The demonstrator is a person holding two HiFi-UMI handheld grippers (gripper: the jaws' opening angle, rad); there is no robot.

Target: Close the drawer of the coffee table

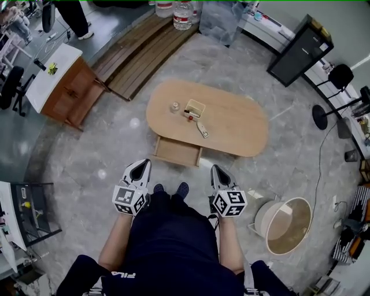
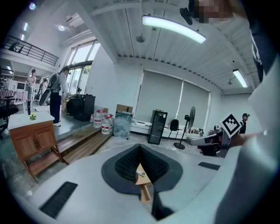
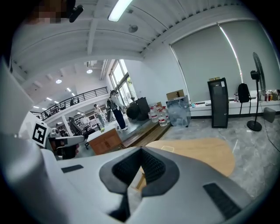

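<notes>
The coffee table [image 1: 231, 124] stood before the person with its drawer [image 1: 176, 152] pulled out toward them, and the left gripper [image 1: 143, 166] and right gripper [image 1: 218, 171] hung just short of it, fingers together and empty, probably to push its front.

The coffee table [image 1: 237, 124] stood in front of the person, its drawer [image 1: 176, 152] projecting from the near side, under the table's left half. On the tabletop a small jar [image 1: 174, 107] sat just left of a box [image 1: 195, 108], with a remote [image 1: 202, 129] nearer than the box. The left gripper [image 1: 144, 164] and right gripper [image 1: 215, 170] hung side by side short of the drawer, apart from it. A cabinet [image 1: 69, 92] stood well to the left, a round stool [image 1: 289, 225] to the right, and water bottles [image 1: 182, 14] beyond the table.
</notes>
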